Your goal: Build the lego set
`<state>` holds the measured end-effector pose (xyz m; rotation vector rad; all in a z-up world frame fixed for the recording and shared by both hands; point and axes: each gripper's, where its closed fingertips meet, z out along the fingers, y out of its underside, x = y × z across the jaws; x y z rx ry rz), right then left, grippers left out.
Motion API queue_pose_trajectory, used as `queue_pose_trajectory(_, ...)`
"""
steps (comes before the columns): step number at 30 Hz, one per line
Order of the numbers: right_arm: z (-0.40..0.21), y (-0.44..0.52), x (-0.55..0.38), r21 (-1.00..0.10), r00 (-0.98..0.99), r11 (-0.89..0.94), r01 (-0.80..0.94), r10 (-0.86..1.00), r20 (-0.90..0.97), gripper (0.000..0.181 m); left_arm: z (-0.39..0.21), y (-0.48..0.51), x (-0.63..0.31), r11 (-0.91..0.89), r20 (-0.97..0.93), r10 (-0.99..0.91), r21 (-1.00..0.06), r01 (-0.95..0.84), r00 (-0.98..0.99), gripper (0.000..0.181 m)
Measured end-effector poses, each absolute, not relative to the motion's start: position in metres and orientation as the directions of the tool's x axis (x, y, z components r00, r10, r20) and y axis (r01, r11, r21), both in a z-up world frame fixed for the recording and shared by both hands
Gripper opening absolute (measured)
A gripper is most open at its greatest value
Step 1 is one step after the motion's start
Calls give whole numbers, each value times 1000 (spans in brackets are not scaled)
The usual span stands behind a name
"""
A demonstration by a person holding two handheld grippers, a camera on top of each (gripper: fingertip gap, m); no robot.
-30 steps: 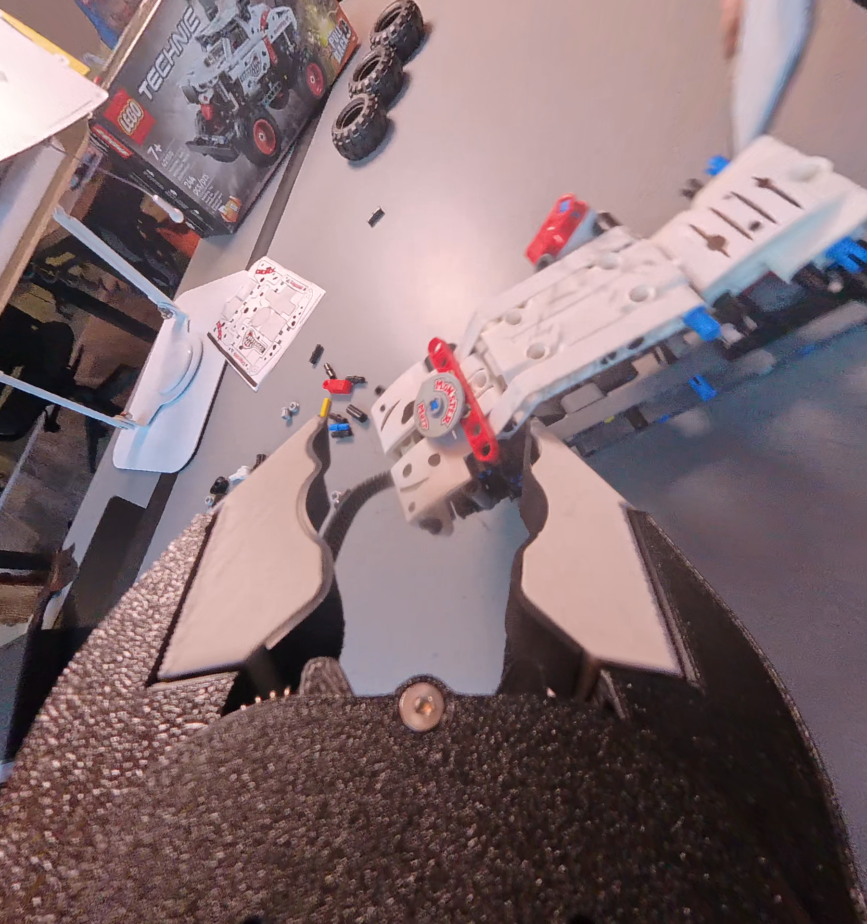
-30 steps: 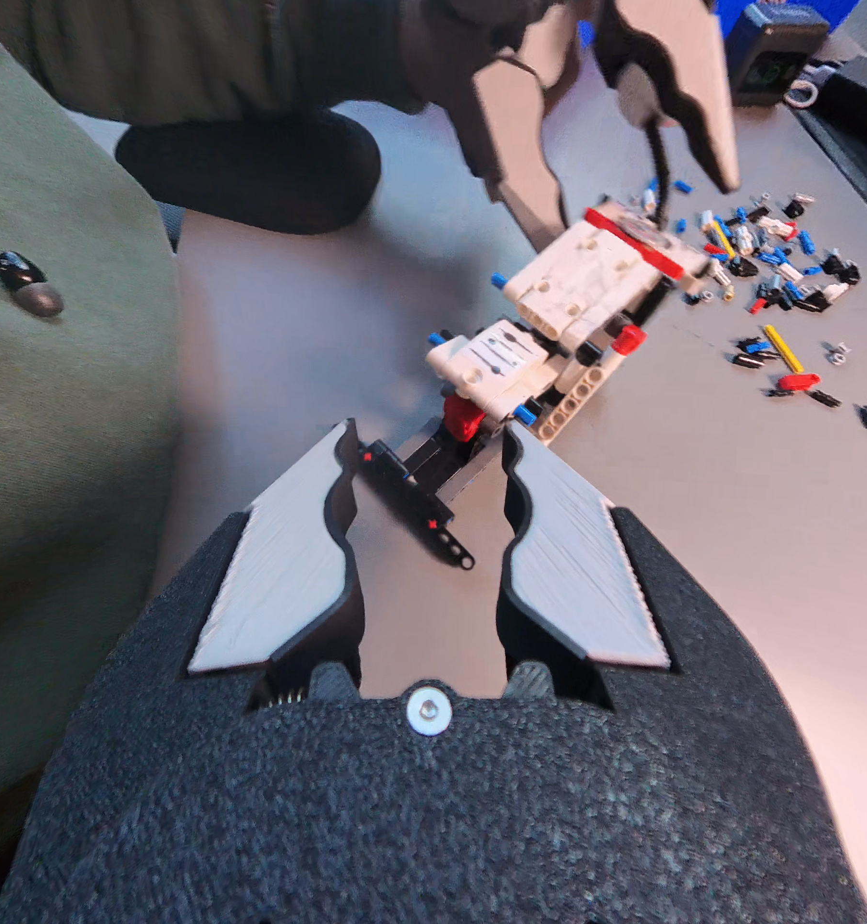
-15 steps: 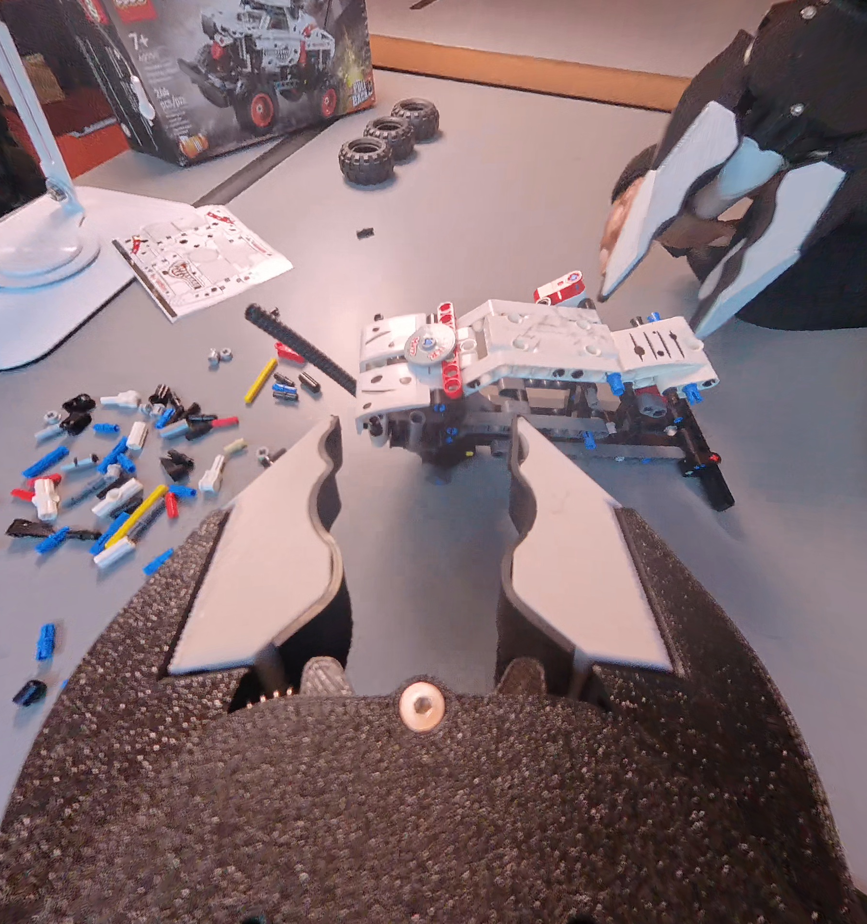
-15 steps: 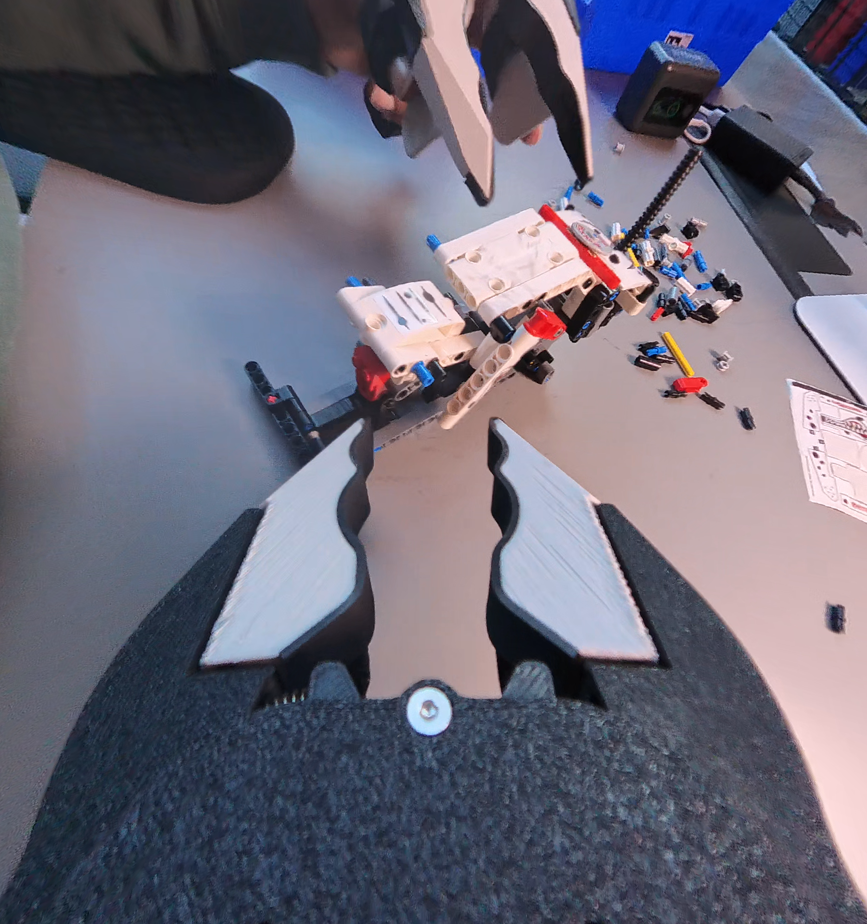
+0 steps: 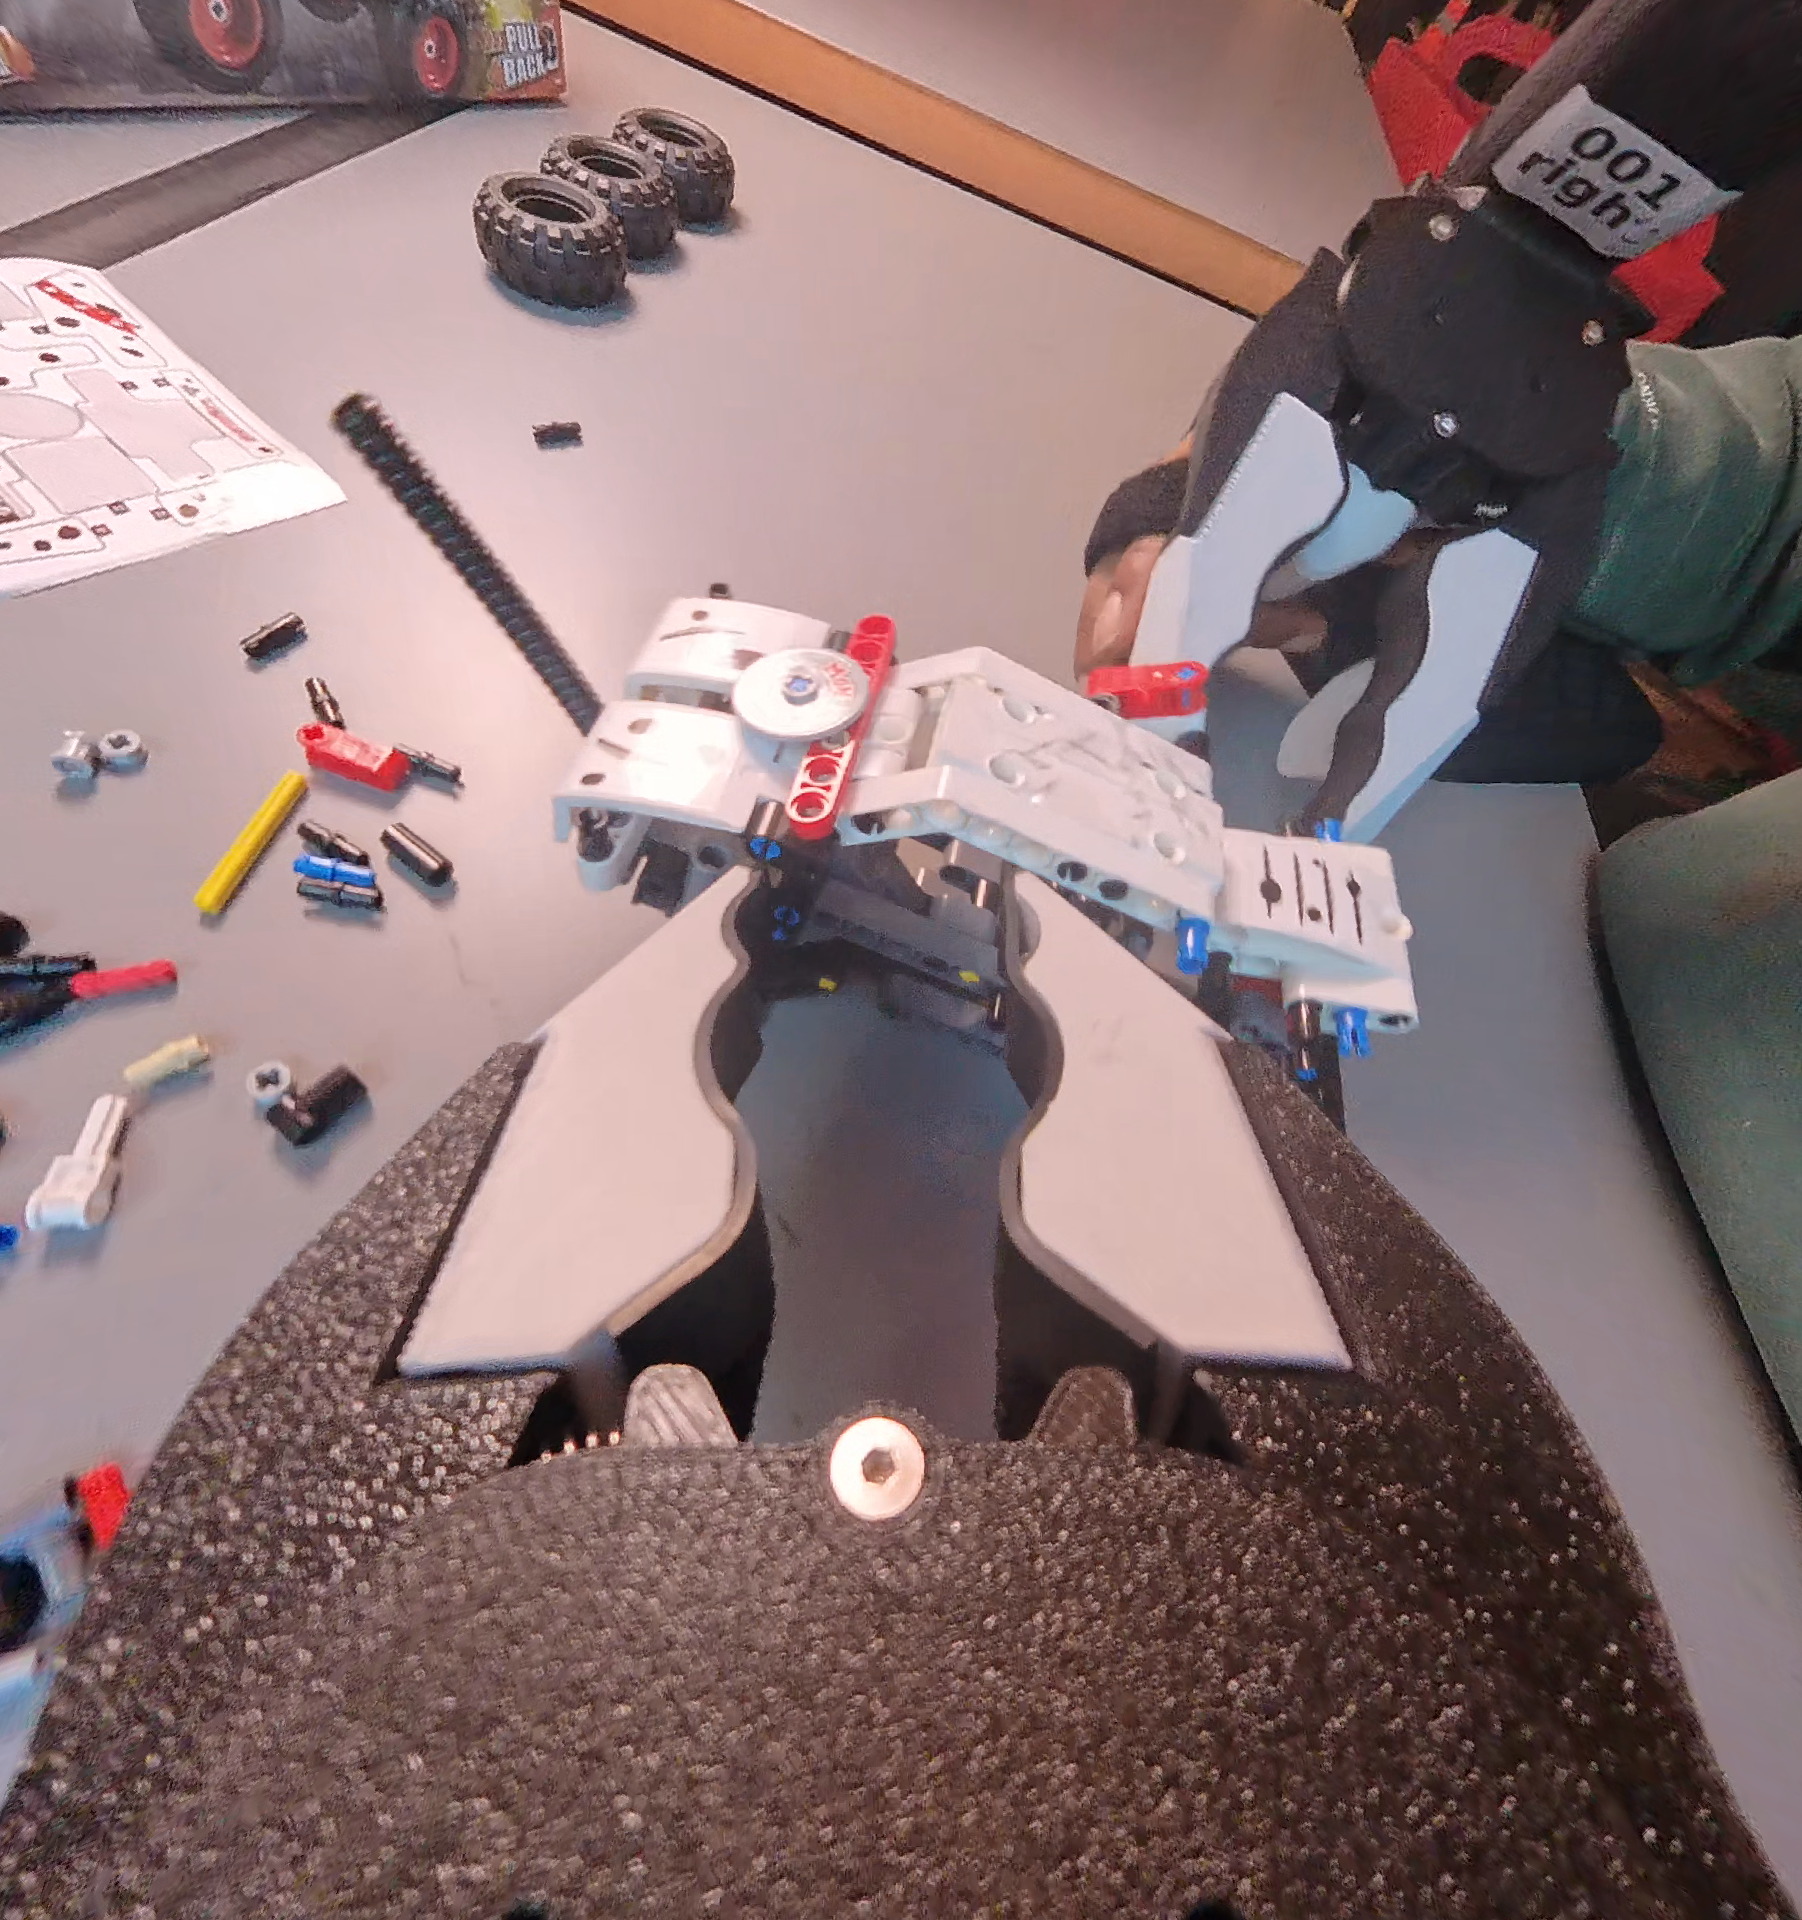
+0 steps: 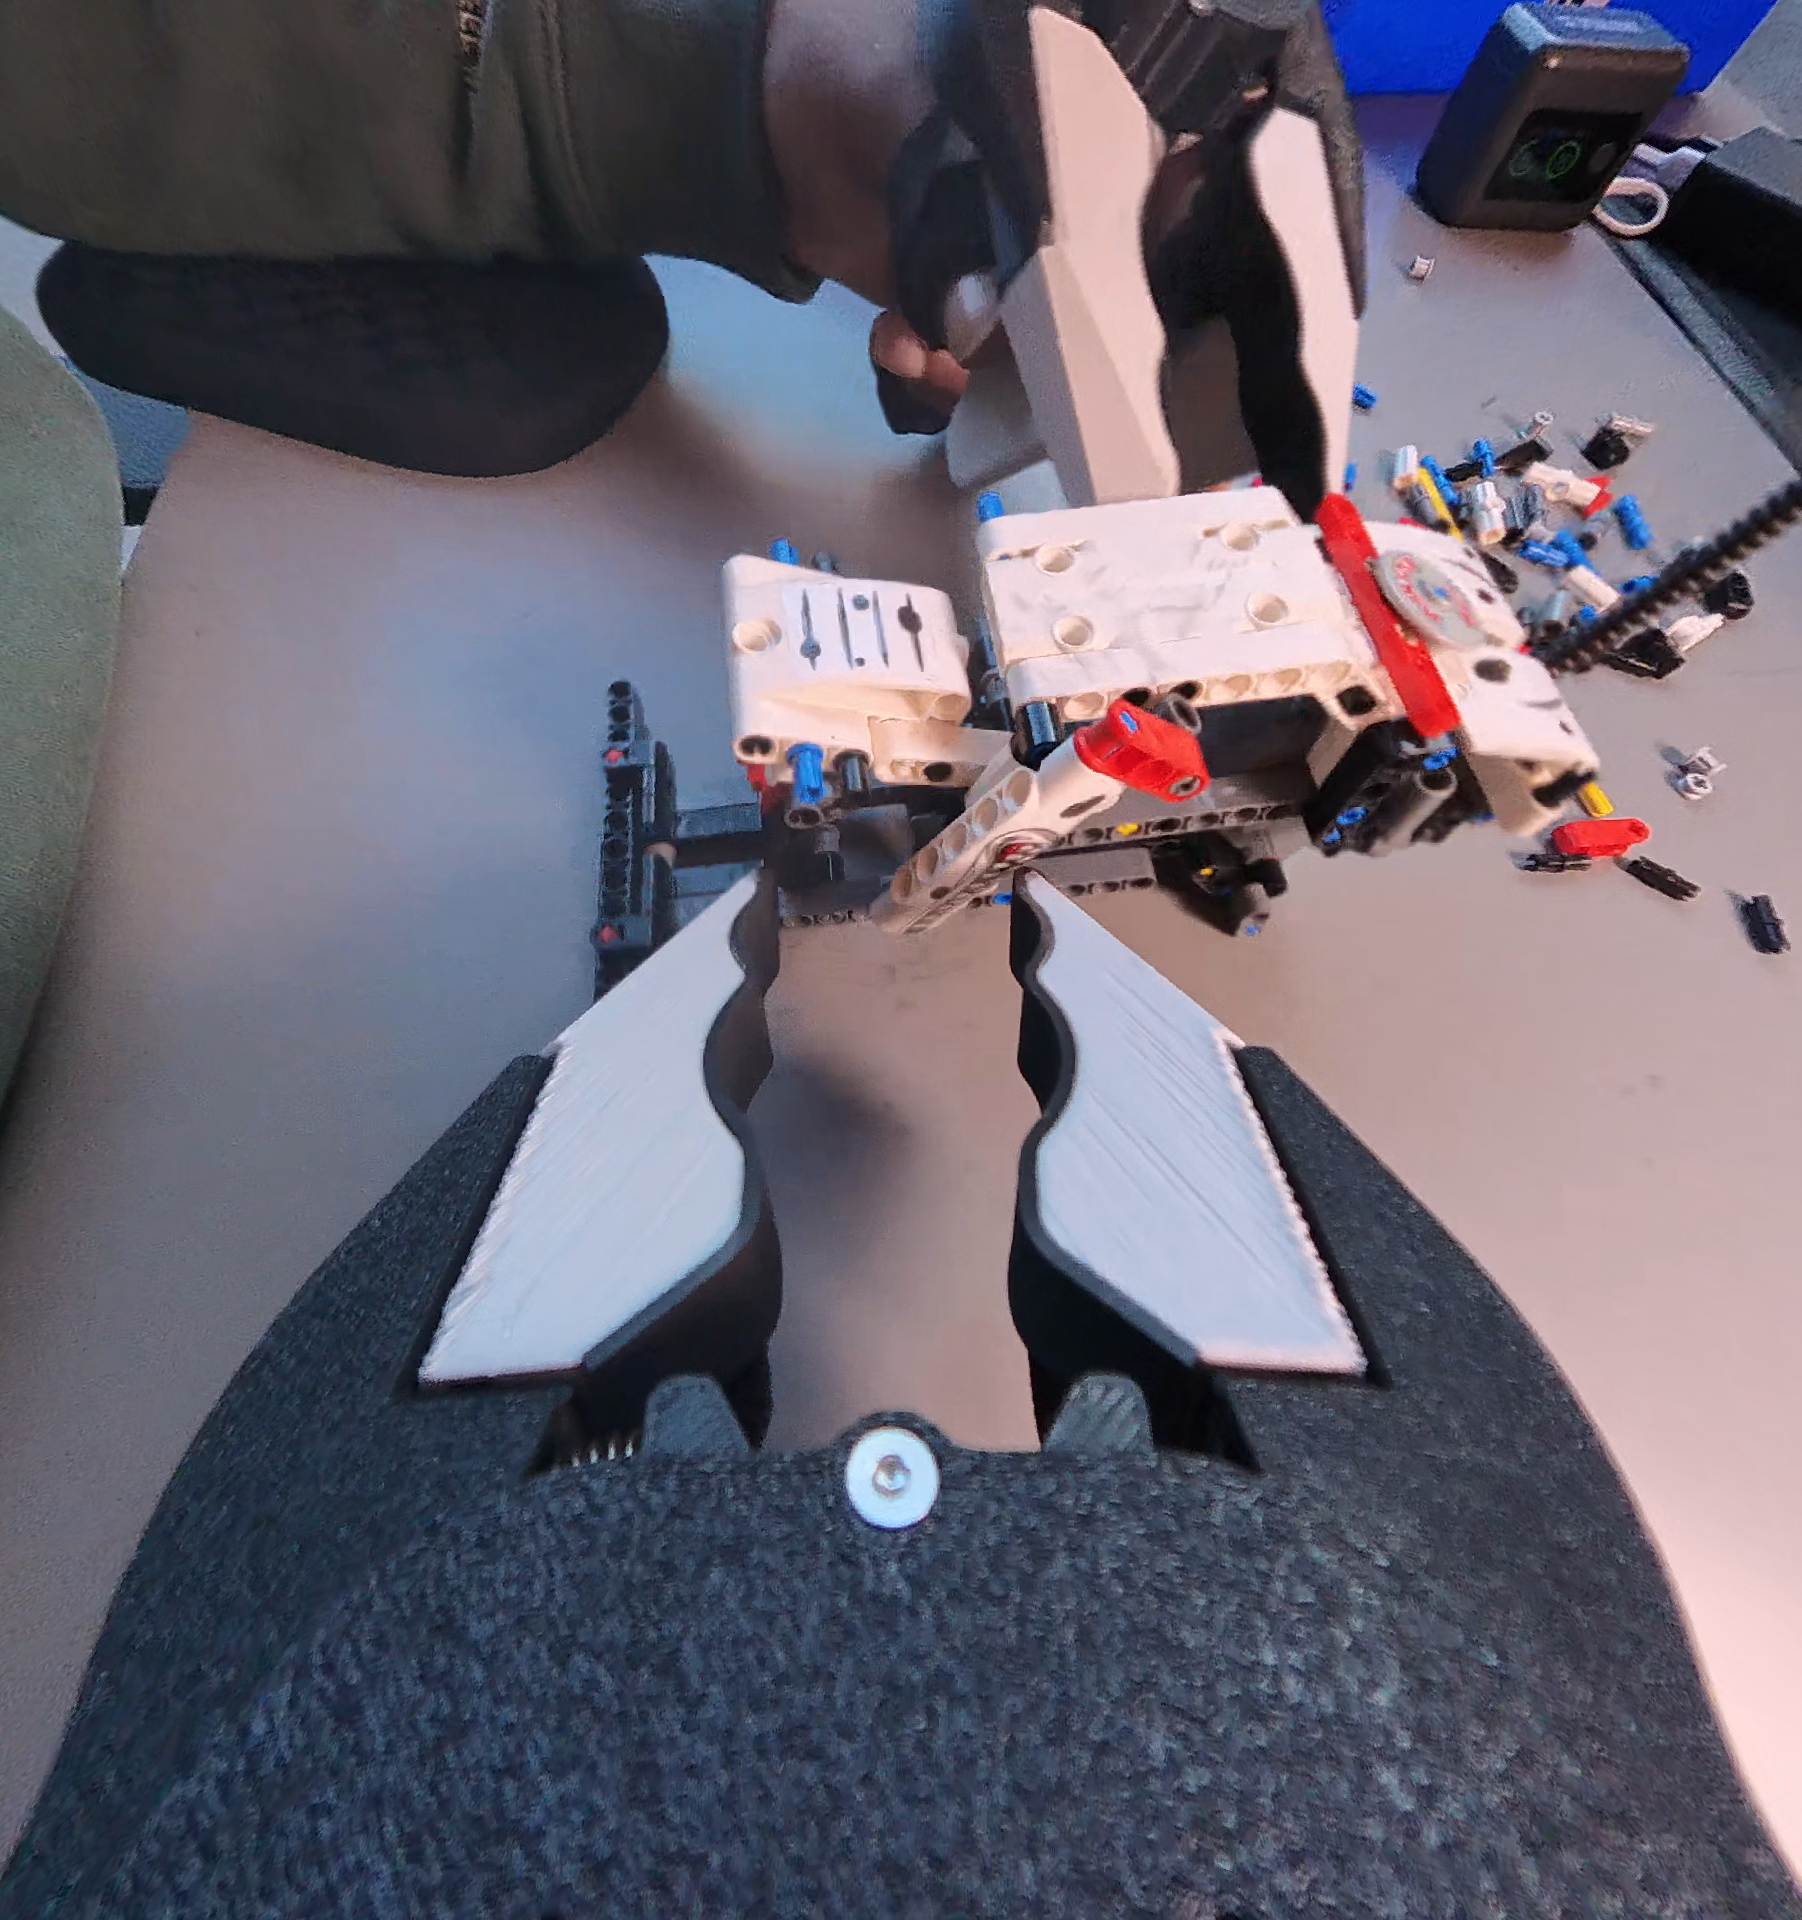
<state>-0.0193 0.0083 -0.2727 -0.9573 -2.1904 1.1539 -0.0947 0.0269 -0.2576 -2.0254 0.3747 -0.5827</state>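
Lego model (image 5: pixel 990 790): a half-built white truck body on a dark frame, resting on the grey table (image 5: pixel 928 395) between the two grippers; a red beam and a round grey disc sit across its top.
Left gripper (image 5: pixel 876 914): fingers spread wide, tips at the near side of the model against the dark frame, gripping nothing.
Right gripper (image 6: pixel 892 899): fingers spread wide, tips just at the model's lower edge by a white beam with holes; nothing held between them.
Loose parts (image 5: pixel 325 862): small black, blue, red, white and yellow pieces scattered on the table left of the model in the left wrist view.
Toothed black strip (image 5: pixel 461 551): lies slantwise, running up to the model's far left corner.
Tyres (image 5: pixel 606 197): three black ones in a row, far left, well apart from the model.
Printed sheet (image 5: pixel 97 436): flat on the table at the far left.
Box (image 5: pixel 253 47): beyond the tyres, at the far edge.
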Motion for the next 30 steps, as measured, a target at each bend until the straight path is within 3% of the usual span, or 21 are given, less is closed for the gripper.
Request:
queue_pose_trajectory(4, -274, 1, -18, -840, -642, 430, 331, 755, 133, 40, -258, 56, -88, -494, 258, -552, -867, -62, 793, 27)
queue_pose_trajectory(7, -275, 0, -19, -832, -636, 455, 316, 753, 171, 41, -258, 64, -84, -509, 282, -621, -855, -103, 731, 26)
queue_pose_trajectory(10, -273, 4, -18, -839, -630, 446, 312, 758, 169, 40, -256, 54, -87, -523, 318, -657, -845, -110, 684, 32)
queue_pose_trajectory(12, -271, 5, -18, -853, -625, 424, 305, 765, 156, 38, -255, 45, -92, -524, 330, -656, -847, -95, 678, 46)
queue_pose_trajectory(20, -276, 4, -20, -846, -602, 417, 331, 784, 151, 36, -236, -7, -101, -503, 305, -599, -863, -51, 740, 52)
queue_pose_trajectory(25, -276, -1, -24, -830, -583, 439, 343, 793, 179, 36, -259, -52, -62, -547, 246, -572, -825, -141, 783, 71)
queue_pose_trajectory(27, -277, -5, -26, -829, -578, 437, 349, 797, 176, 37, -277, -50, -58, -562, 167, -529, -804, -196, 832, 68)
queue_pose_trajectory(30, -276, -11, -29, -830, -576, 438, 346, 797, 180, 38, -272, -40, -56, -547, 199, -537, -822, -159, 820, 54)
